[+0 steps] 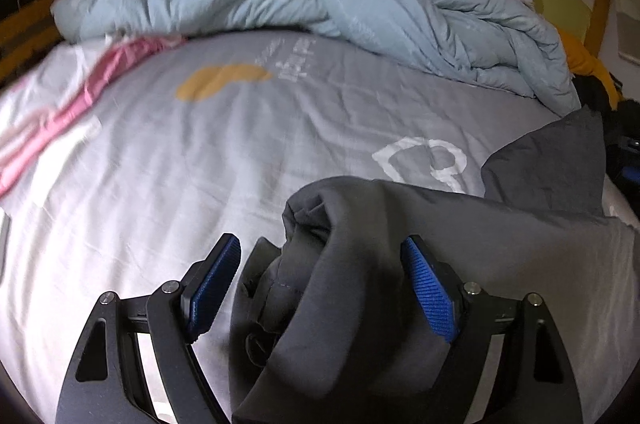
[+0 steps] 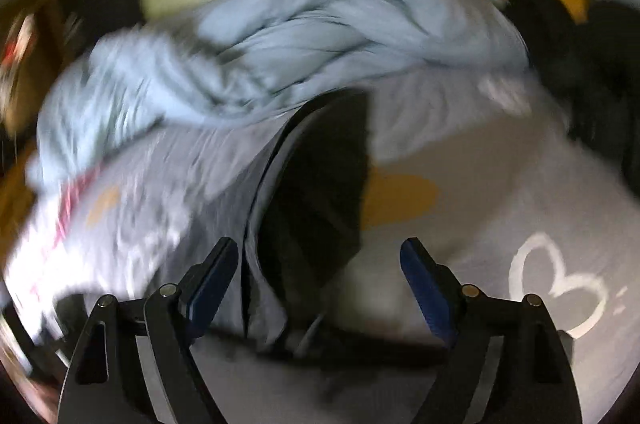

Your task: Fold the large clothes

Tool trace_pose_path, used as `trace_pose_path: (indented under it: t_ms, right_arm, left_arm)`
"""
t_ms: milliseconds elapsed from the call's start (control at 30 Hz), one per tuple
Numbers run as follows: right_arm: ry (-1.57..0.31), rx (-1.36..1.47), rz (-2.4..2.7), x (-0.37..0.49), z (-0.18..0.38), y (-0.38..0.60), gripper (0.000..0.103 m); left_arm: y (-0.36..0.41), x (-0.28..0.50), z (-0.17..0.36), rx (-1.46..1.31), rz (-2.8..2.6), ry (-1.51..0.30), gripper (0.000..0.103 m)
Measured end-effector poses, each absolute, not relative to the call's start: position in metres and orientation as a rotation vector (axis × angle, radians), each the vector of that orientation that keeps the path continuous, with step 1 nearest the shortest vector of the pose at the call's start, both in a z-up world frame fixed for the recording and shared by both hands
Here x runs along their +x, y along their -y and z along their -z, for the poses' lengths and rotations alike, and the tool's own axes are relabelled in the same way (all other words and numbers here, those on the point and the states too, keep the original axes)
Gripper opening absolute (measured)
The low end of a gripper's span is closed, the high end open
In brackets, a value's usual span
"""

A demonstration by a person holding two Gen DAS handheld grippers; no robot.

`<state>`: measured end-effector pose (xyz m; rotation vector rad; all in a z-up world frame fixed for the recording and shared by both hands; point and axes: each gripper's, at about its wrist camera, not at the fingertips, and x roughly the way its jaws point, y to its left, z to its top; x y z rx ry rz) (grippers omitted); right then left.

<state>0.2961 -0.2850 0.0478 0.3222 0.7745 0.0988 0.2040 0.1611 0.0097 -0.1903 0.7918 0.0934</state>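
Left wrist view: the left tool (image 1: 320,284) stands spread, a bunched dark grey fabric garment (image 1: 360,264) lying between its blue pads (image 1: 430,288) on the grey printed bedsheet (image 1: 200,152), ungripped. The right tool (image 2: 320,284) is released. Mid-fold, I judge; next, regrasp an edge.

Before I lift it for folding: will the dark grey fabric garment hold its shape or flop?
Likely floppy: the dark grey fabric garment lies bunched in soft rolls between the open left hand-held gripper. Probably light, since thin folds drape. It may sag and slide on the smooth grey printed bedsheet.
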Motion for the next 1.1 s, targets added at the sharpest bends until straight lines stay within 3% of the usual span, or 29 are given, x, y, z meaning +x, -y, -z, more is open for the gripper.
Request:
trace_pose_path:
  t_ms: [200,367,567,633,667,700,833,1000,1100]
  right_arm:
    - [-0.796,0.417,0.016,0.349,-0.033,0.308,0.085]
    - [-0.712,0.538,-0.050,0.378,-0.061,0.301,0.085]
    - [-1.145,0.689,-0.129,0.450,-0.009,0.269,0.085]
    - [-1.203,0.662,-0.103,0.460,0.011,0.251,0.074]
    - [-1.195,0.634,-0.085,0.462,0.015,0.242,0.045]
    - [-1.170,0.623,-0.091,0.462,0.014,0.237,0.023]
    - [-0.929,0.579,-0.249,0.445,-0.024,0.211,0.013]
    - [-0.599,0.148,-0.575,0.360,-0.119,0.160,0.008]
    - [-0.532,-0.171,-0.751,0.286,-0.129,0.133,0.008]
  left_arm:
    - [-0.160,0.204,-0.007,-0.188,-0.096,-0.799,0.082]
    - [-0.156,0.205,-0.004,-0.168,-0.094,-0.804,0.082]
    - [-0.155,0.207,-0.003,-0.169,-0.091,-0.810,0.082]
    - [-0.155,0.207,-0.003,-0.165,-0.093,-0.811,0.082]
    - [-0.155,0.207,-0.003,-0.164,-0.093,-0.811,0.082]
    - [-0.155,0.207,-0.003,-0.165,-0.093,-0.811,0.082]
    - [-0.152,0.207,-0.006,-0.156,-0.094,-0.798,0.081]
    - [-0.139,0.193,-0.037,-0.110,-0.045,-0.679,0.081]
    - [-0.133,0.178,-0.065,-0.130,0.002,-0.587,0.081]
